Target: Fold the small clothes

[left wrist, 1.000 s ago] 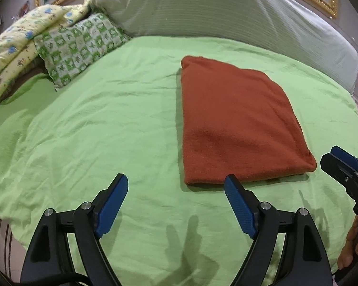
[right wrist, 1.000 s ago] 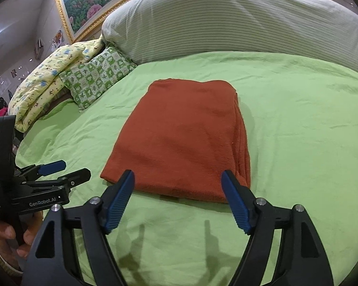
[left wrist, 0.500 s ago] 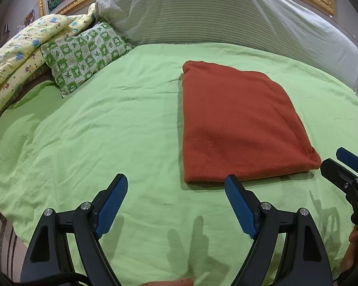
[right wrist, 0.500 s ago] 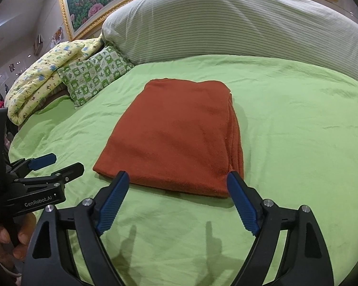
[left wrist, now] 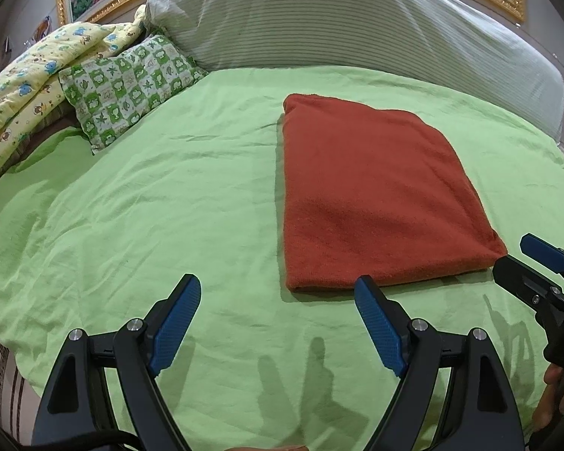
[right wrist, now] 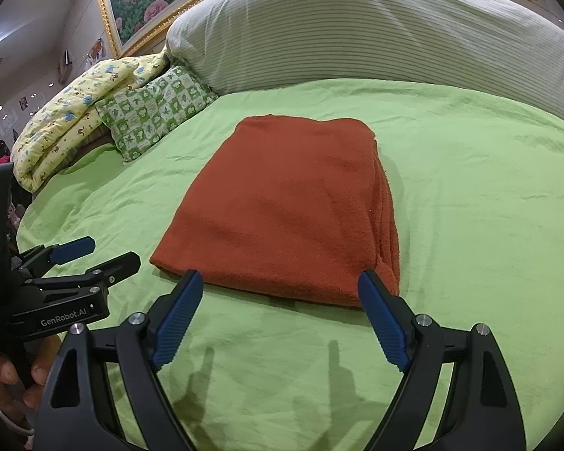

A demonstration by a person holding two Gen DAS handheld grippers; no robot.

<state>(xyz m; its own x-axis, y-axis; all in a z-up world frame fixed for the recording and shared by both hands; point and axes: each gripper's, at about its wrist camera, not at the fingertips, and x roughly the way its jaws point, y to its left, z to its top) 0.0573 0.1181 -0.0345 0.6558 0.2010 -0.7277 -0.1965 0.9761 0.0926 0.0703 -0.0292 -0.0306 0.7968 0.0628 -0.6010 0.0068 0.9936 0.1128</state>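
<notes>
My right gripper (right wrist: pixel 280 315) has spread wide and empty like my left gripper (left wrist: pixel 278 321), the folded rust cloth (right wrist: pixel 289 206) flat on the green sheet (right wrist: pixel 470 188), looks finished.

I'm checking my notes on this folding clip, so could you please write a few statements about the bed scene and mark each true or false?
1. The rust-red cloth lies folded flat on the green sheet. True.
2. The right gripper is clamped on the cloth's near edge. False: its jaws stand wide apart with nothing pressed between them.
3. The left gripper holds nothing. True.
4. The green checked pillow rests on top of the cloth. False: it lies apart, at the far left of the bed.
5. A yellow printed quilt sits beside the checked pillow. True.
</notes>
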